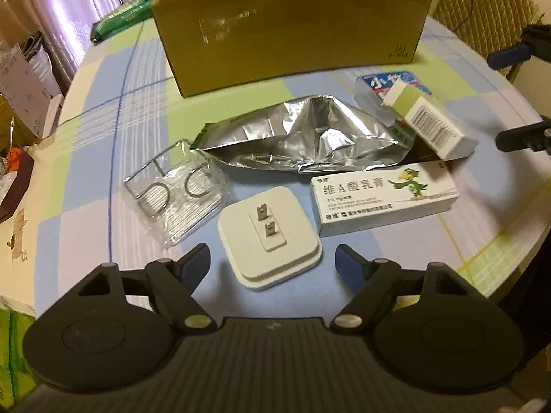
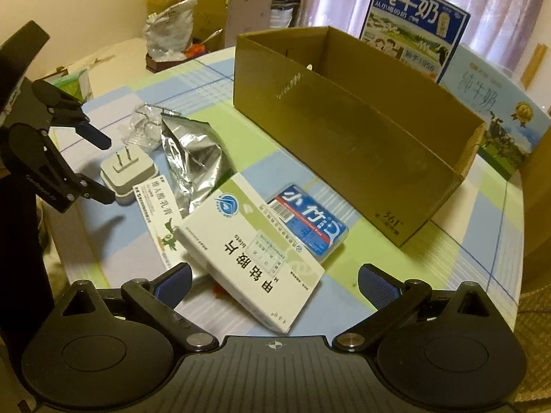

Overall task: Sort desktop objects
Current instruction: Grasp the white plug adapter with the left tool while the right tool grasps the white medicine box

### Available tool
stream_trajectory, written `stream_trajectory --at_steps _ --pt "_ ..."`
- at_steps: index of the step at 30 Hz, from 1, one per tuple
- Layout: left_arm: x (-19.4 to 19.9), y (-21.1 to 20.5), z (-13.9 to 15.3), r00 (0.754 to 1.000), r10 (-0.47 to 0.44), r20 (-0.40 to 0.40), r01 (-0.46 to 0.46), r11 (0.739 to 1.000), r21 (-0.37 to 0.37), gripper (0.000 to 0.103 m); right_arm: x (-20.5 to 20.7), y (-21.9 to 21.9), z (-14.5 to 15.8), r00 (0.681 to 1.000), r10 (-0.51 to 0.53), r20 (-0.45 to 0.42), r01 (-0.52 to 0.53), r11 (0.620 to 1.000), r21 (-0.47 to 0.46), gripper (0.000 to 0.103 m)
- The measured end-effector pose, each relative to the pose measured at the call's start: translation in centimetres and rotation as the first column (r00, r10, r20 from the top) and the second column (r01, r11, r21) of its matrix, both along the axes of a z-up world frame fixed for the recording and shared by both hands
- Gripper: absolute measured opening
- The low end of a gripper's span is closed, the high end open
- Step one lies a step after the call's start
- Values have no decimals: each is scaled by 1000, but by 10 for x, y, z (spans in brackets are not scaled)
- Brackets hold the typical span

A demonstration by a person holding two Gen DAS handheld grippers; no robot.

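left wrist | white plug adapter (image 1: 270, 241) flat; 2 prongs up; unheld

This is a lived-in room of a home. A round tabletop (image 1: 103, 110) wears a checked cloth of pale blue, green and white. Pinkish-purple pleated curtains (image 2: 499, 3) hang behind it, and a woven wicker chair back (image 1: 482, 3) stands at the far edge. Household goods crowd the surface: an open brown cardboard box (image 2: 344, 130), a blue-and-white milk carton case (image 2: 413, 24), small white medicine boxes (image 2: 251, 251) and a crumpled silver foil pouch (image 1: 310, 137).
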State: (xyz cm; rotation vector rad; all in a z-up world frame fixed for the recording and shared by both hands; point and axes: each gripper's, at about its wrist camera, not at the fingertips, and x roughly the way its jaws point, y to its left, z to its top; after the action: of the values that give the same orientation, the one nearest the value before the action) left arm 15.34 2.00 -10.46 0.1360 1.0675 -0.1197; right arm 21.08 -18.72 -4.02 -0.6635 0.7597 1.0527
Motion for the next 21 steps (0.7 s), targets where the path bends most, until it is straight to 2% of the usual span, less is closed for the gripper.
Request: stream_trajectory --at_steps 7,9,14,21 --pt "17 2 -17 999 -16 -38 16 1000 2 70 14 6 -11 999 34 -33 -35 999 -34 100" --pt "18 5 -18 999 -20 -39 20 1000 -7 68 15 8 -13 998 58 -38 -60 997 -48 96" --pt "16 9 -16 997 -54 -50 55 999 3 64 18 15 -16 991 126 -40 -129 988 -81 84" --pt "16 13 -16 997 -63 -43 63 998 0 65 23 31 -18 963 268 -38 -271 955 -120 81"
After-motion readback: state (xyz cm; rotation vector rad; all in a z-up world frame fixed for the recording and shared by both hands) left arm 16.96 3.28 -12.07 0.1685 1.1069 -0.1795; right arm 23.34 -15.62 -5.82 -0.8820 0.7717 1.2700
